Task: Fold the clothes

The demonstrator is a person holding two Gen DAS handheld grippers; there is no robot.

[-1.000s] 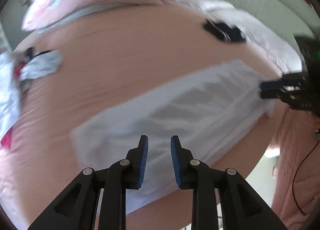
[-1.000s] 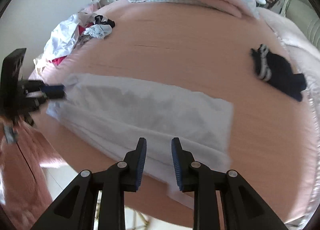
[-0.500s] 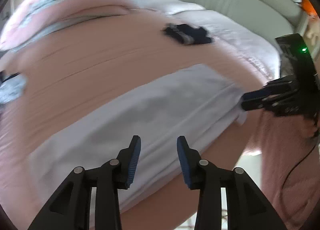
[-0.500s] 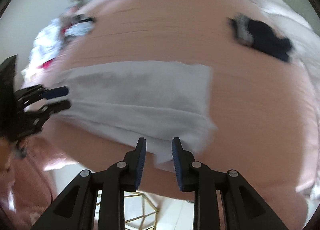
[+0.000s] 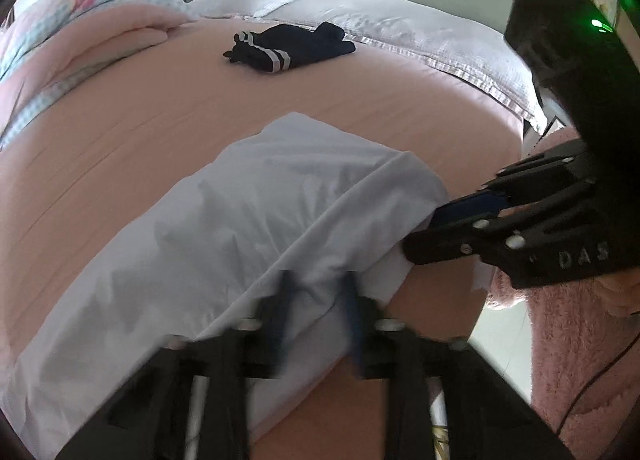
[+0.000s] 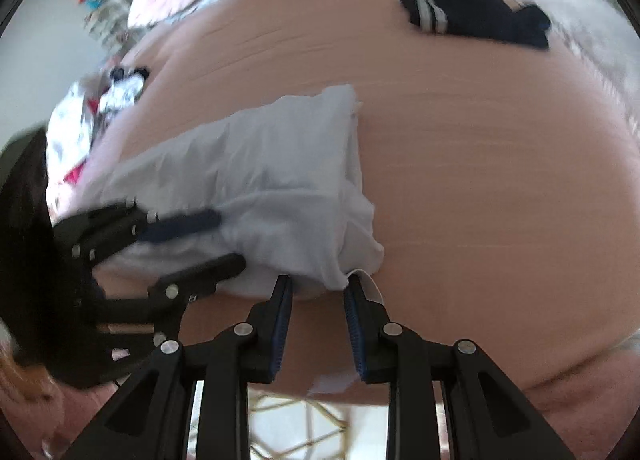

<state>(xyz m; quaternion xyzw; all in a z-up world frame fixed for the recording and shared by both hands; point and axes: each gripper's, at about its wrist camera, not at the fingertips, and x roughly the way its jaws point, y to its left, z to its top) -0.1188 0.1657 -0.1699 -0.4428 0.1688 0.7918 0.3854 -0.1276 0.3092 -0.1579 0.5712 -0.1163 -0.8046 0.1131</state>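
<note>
Left wrist view: your left gripper (image 5: 316, 308) has just been closing, blurred, white garment (image 5: 256, 228) on the pink bed (image 5: 120, 132) between its fingers (grip unconfirmed). Right gripper (image 6: 318, 292) stands part-open at the hem, holding nothing; seat both before lifting.

Thin, smooth white cloth garment (image 5: 256, 220); matt pink bedsheet (image 5: 120, 148); fuzzy pink sleeve (image 5: 568, 340); matt black plastic claw (image 6: 318, 292).
</note>
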